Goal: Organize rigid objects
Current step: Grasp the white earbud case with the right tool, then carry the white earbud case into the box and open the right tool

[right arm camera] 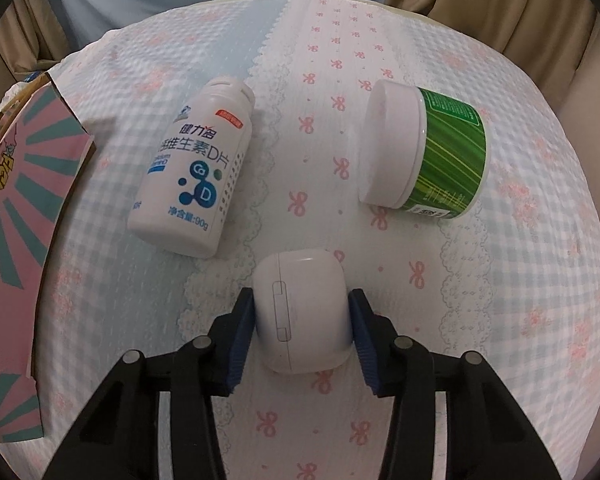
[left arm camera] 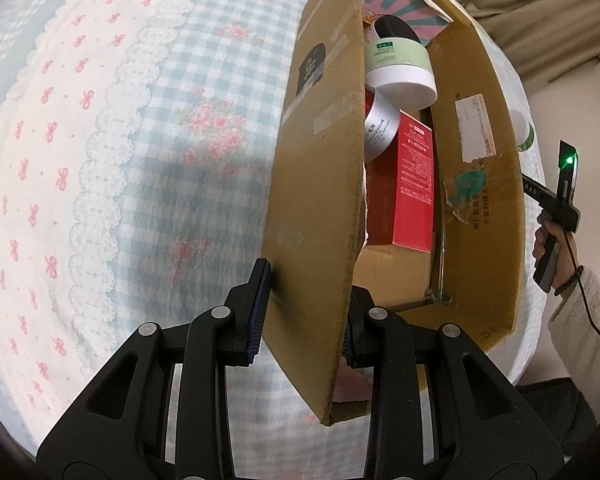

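Left tongs (left arm camera: 304,312) pinch a flap (left arm camera: 320,200) of the box (left arm camera: 480,200) on the bed. Right tongs (right arm camera: 300,320) clamp a white case (right arm camera: 300,312) lying on the bedspread (right arm camera: 500,280), near a bottle (right arm camera: 192,176) and jar (right arm camera: 424,148).

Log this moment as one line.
left gripper: shut on box flap | right gripper: shut on white case | bottle, jar: on bed
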Available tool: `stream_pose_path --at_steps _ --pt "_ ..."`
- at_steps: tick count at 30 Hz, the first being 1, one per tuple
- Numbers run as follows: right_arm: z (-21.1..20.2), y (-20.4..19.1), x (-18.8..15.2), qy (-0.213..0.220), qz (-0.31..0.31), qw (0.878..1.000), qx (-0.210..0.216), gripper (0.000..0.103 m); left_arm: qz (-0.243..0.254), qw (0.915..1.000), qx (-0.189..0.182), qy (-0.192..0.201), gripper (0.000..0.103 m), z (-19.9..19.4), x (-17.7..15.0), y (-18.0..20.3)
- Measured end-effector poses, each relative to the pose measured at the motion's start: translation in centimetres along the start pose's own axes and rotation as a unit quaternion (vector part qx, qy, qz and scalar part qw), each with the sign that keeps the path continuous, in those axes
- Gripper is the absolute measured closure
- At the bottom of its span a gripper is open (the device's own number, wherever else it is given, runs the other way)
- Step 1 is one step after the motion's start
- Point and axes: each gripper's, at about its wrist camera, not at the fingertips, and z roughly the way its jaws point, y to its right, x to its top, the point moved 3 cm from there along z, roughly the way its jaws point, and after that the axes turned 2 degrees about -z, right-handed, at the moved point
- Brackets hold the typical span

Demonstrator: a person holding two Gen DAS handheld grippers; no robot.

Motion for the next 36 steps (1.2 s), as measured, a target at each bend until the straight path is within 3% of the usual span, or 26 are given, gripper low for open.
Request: stream_pose_path --at_steps 11,19,28,36 --pt "-2.6 0.8 1.2 0.017 0.054 0.998 0.022 0.061 0.000 1.0000 -0.003 -0.003 0.076 0.2 0.1 -0.2" --pt "-10.4 -0.9 3.6 0.054 0.088 0.994 0.024 0.061 0.009 0.9999 -0.004 -0.012 0.076 0.2 0.4 -0.2" --pt "-17.2 -8.3 6.2 0.068 0.124 0.988 0.068 0.061 0.011 0.9995 -0.015 -0.025 0.076 0.4 1.0 -0.8" --pt "-15.9 -16.5 6.2 0.036 0.131 0.984 0.115 0.061 0.030 0.9988 -0.018 -0.036 0.076 0.6 1.5 -0.4"
